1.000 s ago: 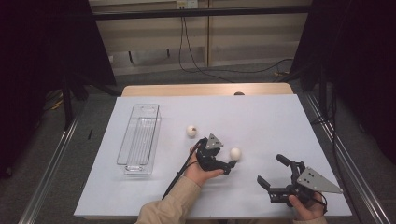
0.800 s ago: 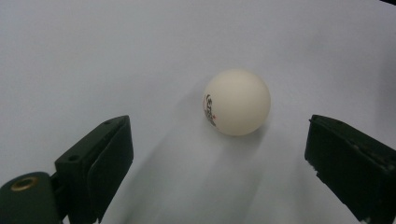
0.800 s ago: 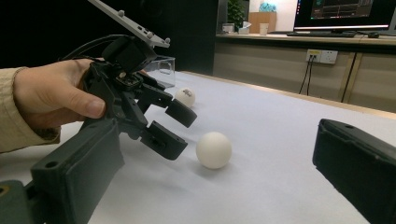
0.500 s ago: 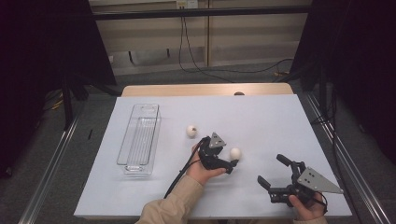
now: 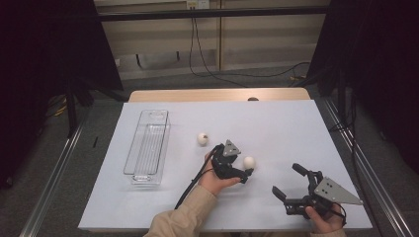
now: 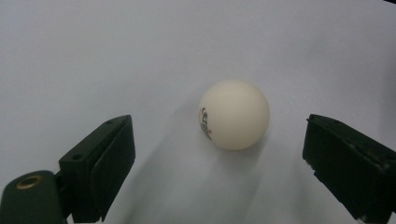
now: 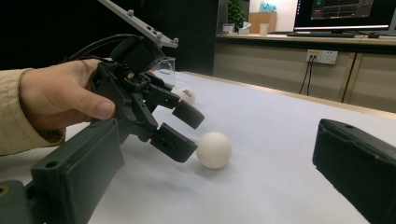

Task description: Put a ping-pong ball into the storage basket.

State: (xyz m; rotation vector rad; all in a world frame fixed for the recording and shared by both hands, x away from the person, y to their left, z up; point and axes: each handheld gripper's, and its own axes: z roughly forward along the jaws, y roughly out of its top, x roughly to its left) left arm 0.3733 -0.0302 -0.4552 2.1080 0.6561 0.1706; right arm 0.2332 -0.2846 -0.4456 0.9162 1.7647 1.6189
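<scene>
Ball [image 6: 234,114], cream-white with a small printed mark, rests on the white table [image 5: 276,123] between the spread jaws of the left gripper [image 5: 245,174], which have just been closing a little, though neither pad touches it yet. Nearer the person, the right gripper [image 5: 290,182] stands wide open and holds nothing. Farther off lie a second ball [image 5: 202,138] and, leftward, a clear tray [image 5: 148,148], seemingly empty.

Lab/test rig: white paper-covered worktop [image 5: 276,123] w/ black curtains [image 5: 375,59] both sides, loose black cables [image 5: 207,54] along wall, wall socket [image 7: 322,56], lit computer monitor [image 7: 343,14] on desk behind.
</scene>
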